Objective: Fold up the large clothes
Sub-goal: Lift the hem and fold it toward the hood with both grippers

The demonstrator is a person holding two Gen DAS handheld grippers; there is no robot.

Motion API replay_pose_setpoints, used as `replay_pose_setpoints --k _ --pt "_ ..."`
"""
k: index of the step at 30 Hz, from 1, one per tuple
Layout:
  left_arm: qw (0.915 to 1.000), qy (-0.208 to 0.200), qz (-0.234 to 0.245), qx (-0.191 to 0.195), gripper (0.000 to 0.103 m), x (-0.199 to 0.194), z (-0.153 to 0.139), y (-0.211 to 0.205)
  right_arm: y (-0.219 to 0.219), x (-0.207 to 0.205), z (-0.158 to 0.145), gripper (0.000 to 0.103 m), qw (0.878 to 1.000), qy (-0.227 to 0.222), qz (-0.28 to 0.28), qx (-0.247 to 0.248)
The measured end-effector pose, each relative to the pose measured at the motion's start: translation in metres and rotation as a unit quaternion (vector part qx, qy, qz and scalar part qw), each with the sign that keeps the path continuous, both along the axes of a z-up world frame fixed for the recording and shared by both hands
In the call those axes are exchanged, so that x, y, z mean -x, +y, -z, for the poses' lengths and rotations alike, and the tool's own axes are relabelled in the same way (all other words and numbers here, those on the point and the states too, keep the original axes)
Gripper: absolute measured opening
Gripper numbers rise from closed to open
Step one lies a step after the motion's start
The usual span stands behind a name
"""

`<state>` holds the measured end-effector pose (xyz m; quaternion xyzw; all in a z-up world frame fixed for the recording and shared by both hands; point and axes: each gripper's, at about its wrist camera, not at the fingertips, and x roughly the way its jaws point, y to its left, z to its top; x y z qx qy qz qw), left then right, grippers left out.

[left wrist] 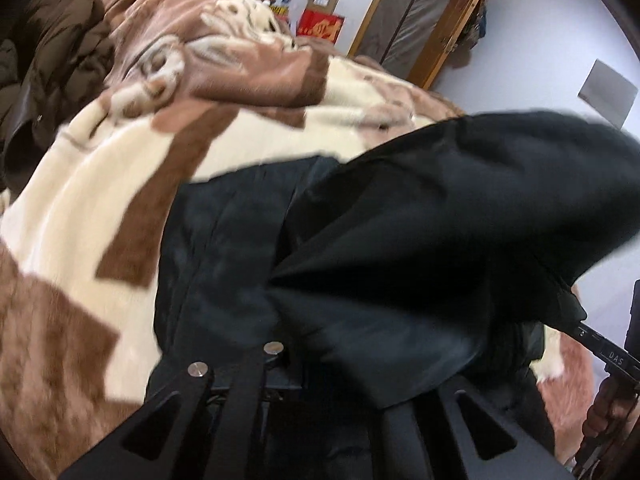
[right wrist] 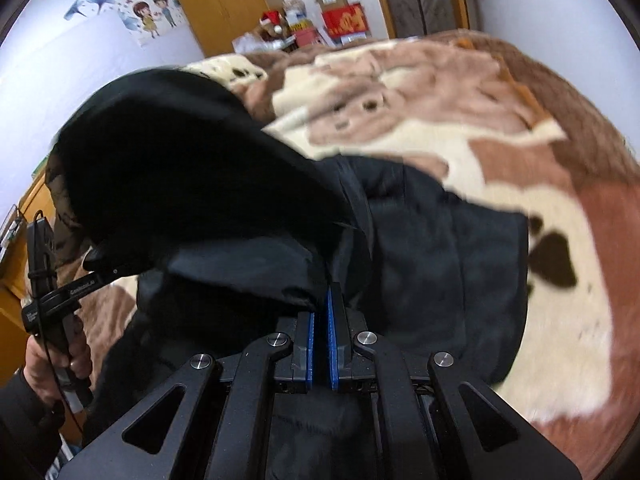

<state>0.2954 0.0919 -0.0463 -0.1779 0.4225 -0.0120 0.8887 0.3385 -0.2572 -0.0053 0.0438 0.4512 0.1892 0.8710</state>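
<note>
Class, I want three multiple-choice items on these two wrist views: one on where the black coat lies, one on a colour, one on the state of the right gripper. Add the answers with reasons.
1. Where does the black coat lie?
A. On a bare floor
B. On the patterned blanket
C. On a hanger

2. What colour are the pads of the right gripper?
A. Blue
B. Red
C. Yellow

3. How does the right gripper stand?
A. Wide open, nothing in it
B. Shut on black fabric
C. Shut on the blanket

Answers: B, cream and brown blanket shows all round the coat; A, blue strips line the inner faces; B, a fold of the coat disappears between the nearly touching pads.
</note>
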Motion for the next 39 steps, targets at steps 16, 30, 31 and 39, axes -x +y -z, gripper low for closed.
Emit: replay_pose_setpoints --k 16,30,31,39 --pt "0.9996 0.006 0.017 -0.021 0.012 0.069 -0.014 -0.001 -0.017 0.045 0.002 0.022 1.0 0.013 0.004 -0.004" --pt "0.9973 0.019 0.07 0.005 0.037 0.019 0.017 -0.06 0.031 0.0 0.063 0.004 0.988 0.107 0.009 -0.109" --pt "0.9977 0.014 0.066 0.003 0.037 0.022 0.015 -0.056 0.033 0.007 0.062 0.004 0.989 0.102 0.004 -0.11" --pt "0.9976 0.057 0.037 0.009 0.037 0.02 0.057 -0.037 0.028 0.025 0.105 0.004 0.988 0.118 0.022 -0.101"
